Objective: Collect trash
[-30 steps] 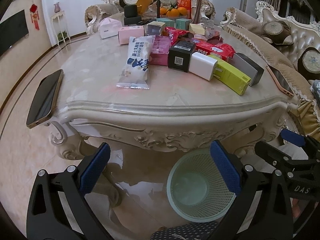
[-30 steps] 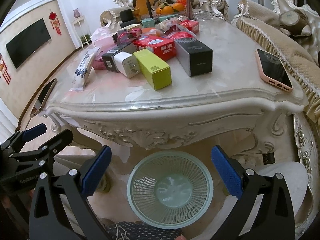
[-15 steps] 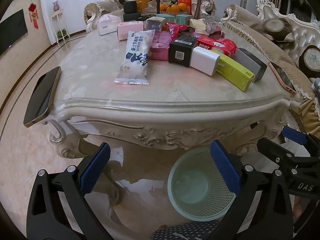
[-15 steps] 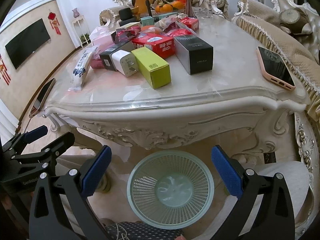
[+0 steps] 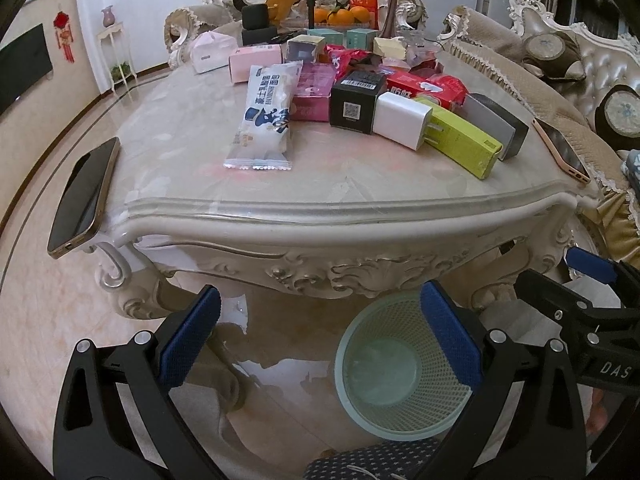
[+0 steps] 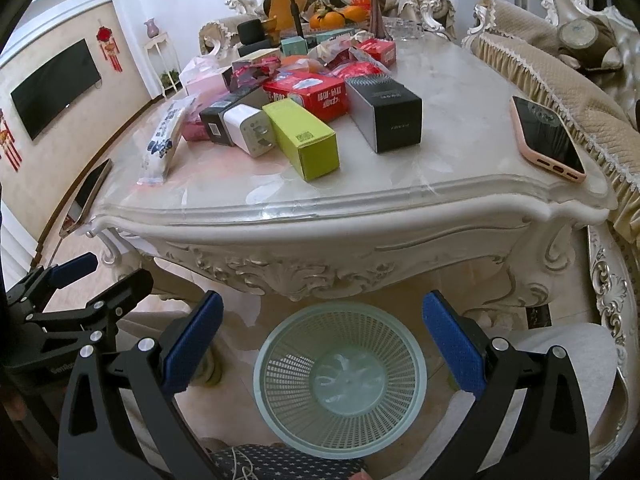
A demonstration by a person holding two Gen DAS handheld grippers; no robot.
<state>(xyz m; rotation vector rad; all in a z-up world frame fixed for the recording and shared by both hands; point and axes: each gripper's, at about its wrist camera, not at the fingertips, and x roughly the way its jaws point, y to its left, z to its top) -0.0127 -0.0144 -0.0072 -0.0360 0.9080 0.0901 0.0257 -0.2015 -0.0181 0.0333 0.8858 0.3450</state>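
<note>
The basket [image 6: 340,380] sits on the floor just beyond both grippers, the boxes [image 5: 416,120] far up on the table [image 5: 320,216]. Left gripper [image 5: 320,336] and right gripper [image 6: 324,340] gape wide, empty, touching nothing.

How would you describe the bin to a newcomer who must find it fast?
Find the ornate cream marble-topped table. On the floor under its near carved edge stands the round pale green mesh plastic basket, the only thing down there, apparently empty.

The pale green mesh plastic basket [image 5: 400,376] is partly hidden behind one blue-padded finger — its rim cut across. Small boxes at the marble tabletop's [image 6: 460,128] far end overlap — labels unreadable. The gold-edged phone [image 6: 86,196] shows only edge-on.
</note>
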